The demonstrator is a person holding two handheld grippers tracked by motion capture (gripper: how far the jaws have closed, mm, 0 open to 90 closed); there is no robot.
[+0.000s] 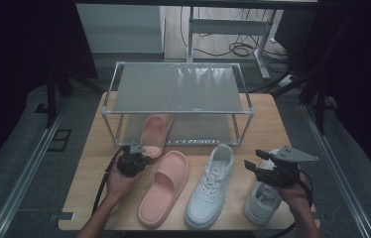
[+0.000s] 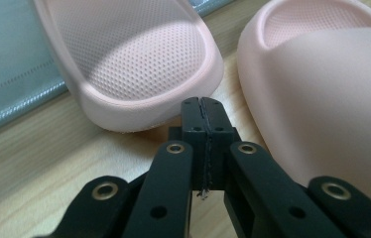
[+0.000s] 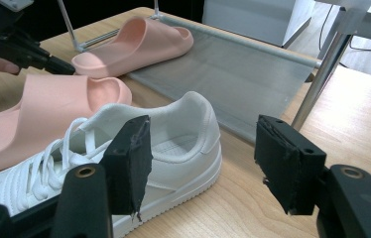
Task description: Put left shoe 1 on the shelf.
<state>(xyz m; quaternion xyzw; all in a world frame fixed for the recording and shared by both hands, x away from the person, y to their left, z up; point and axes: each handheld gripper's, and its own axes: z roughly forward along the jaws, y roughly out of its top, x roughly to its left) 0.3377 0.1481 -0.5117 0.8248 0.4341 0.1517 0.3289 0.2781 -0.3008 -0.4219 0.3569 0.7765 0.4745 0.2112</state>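
A: Where is the left hand-held gripper (image 1: 141, 159)?
B: It sits near the left half of the tabletop (image 1: 89, 163), its jaws pressed together with nothing between them, the tips just short of the heel of the pink slide sandal (image 1: 154, 133) that lies partly on the lower shelf of the clear shoe rack (image 1: 178, 89).

A: Does it touch that sandal?
B: In the left gripper view the closed tips stand right at the heel rim, but contact cannot be told.

A: And the second pink slide sandal (image 1: 166, 187)?
B: It lies on the tabletop toward the front edge, just right of the left hand-held gripper, toe pointing to the front edge.

A: What about the right hand-held gripper (image 1: 252, 161)?
B: Its jaws are spread wide and hold nothing. It hovers near the right edge, above a white sneaker (image 1: 264, 196), pointing toward the other white sneaker (image 1: 211, 184), which lies between the sandal and the right hand (image 1: 295, 191).

A: Are the two sneakers apart?
B: Yes, side by side with a gap.
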